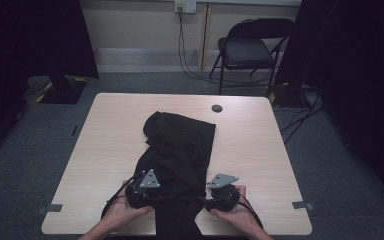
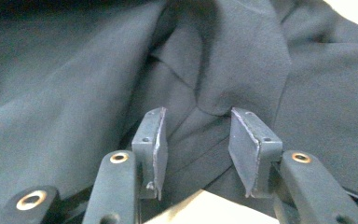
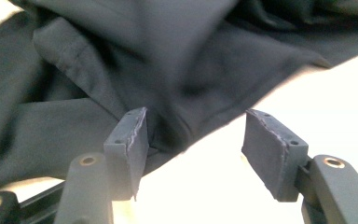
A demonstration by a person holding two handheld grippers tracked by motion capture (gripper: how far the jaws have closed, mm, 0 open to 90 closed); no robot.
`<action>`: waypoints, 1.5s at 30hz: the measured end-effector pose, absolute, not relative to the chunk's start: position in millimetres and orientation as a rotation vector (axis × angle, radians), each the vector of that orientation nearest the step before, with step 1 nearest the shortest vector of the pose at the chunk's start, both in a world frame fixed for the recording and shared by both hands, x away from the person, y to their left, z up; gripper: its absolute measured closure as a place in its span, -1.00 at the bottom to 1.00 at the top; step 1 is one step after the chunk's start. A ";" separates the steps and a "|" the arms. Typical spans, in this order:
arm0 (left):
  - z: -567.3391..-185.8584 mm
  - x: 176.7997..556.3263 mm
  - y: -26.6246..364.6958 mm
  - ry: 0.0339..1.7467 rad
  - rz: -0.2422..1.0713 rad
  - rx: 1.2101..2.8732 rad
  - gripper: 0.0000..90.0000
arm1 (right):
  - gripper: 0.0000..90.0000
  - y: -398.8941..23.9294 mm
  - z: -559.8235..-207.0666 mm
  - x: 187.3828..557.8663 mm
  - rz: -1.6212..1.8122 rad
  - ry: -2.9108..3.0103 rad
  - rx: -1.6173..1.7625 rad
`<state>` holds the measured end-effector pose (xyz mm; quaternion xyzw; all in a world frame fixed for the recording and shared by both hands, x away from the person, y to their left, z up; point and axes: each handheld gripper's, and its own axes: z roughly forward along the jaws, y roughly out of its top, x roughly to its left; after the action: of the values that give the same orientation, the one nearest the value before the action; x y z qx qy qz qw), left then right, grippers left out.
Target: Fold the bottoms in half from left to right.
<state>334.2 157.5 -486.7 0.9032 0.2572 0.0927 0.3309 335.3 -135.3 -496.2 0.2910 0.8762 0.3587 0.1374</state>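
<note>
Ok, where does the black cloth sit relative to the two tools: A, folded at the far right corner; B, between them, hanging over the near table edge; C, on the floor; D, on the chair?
B: the cloth runs down the table between the left tool and right tool, past the near edge.

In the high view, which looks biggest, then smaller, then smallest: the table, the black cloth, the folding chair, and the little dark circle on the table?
1. table
2. black cloth
3. folding chair, though it stands farther away
4. dark circle
</note>
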 end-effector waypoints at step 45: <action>-452.1 348.4 207.2 0.880 0.271 2.028 0.17 | 0.11 -147.2 -453.3 284.3 1.347 2.578 0.874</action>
<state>348.4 207.2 -452.1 0.8170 0.3545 0.1093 0.4414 284.3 -147.2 -453.3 0.2873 0.8476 0.4430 0.0520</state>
